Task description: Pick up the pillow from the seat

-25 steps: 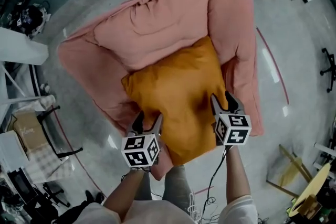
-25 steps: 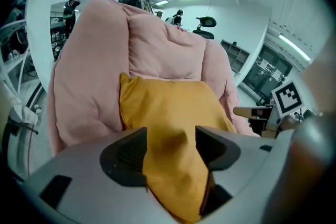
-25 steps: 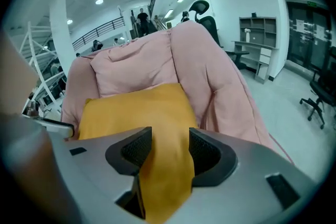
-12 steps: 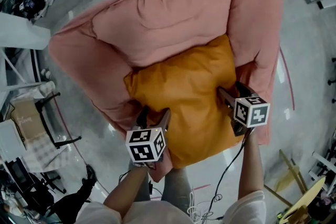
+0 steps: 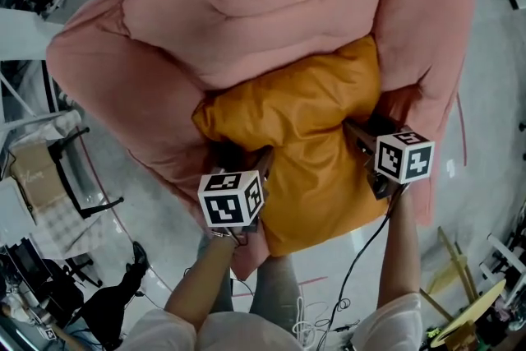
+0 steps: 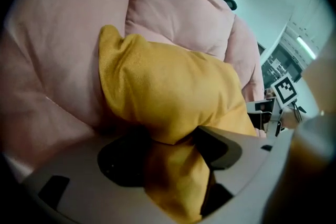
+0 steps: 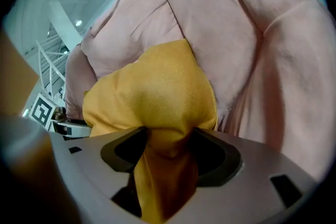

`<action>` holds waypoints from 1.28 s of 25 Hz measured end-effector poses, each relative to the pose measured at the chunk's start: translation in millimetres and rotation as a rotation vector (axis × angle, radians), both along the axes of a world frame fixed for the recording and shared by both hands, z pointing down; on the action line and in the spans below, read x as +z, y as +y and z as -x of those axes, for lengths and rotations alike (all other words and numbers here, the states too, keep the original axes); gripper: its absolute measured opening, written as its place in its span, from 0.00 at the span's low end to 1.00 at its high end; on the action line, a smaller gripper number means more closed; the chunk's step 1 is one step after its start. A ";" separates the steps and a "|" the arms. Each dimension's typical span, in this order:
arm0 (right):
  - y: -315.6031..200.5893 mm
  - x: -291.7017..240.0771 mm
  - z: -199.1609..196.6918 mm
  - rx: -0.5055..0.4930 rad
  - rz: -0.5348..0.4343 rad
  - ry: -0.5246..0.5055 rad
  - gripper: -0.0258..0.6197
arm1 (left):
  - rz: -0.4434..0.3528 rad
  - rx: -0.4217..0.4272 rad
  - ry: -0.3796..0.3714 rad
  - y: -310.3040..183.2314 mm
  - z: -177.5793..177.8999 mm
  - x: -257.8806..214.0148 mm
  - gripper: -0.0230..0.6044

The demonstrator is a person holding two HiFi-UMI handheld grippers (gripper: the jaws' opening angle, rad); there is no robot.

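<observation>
Mustard-orange pillow (image 5: pixel 308 127), plump and creased, lying on pink padded seat (image 5: pixel 123 86), hemmed in on three sides by its cushioning. Lower corner apparently overhanging front edge, both side edges bunched up.

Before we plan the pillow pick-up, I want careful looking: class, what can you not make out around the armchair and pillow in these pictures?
- Seat: in the head view, covered by the orange pillow lying on it.
- Top of the pink armchair: in the head view, cut off by the upper edge.
- Armchair's base: in the head view, hidden under its own bulging pink cover.
- Floor clutter at the left: in the head view, too small and dark to identify.
</observation>
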State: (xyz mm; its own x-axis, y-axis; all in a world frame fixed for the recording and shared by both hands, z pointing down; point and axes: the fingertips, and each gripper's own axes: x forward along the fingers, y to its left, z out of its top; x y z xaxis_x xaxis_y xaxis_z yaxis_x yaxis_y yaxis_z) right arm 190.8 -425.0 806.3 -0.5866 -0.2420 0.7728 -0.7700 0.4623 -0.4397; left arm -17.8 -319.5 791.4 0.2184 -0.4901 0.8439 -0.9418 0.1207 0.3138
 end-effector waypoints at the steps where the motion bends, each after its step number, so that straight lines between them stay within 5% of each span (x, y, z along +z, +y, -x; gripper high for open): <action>1: 0.9 2.8 1.0 -0.006 0.005 -0.004 0.50 | 0.000 0.005 0.002 -0.2 -1.2 2.5 0.53; 14: 17.7 -19.1 11.5 -0.012 -0.148 0.142 0.13 | -0.071 -0.002 0.040 9.6 -10.5 -26.6 0.15; 21: 30.6 -53.1 5.7 0.025 -0.218 0.178 0.10 | -0.131 -0.001 0.096 24.6 -16.4 -62.7 0.09; 32: 69.1 -136.4 -32.4 0.185 -0.332 0.175 0.10 | -0.228 0.118 0.187 58.0 -48.0 -144.5 0.09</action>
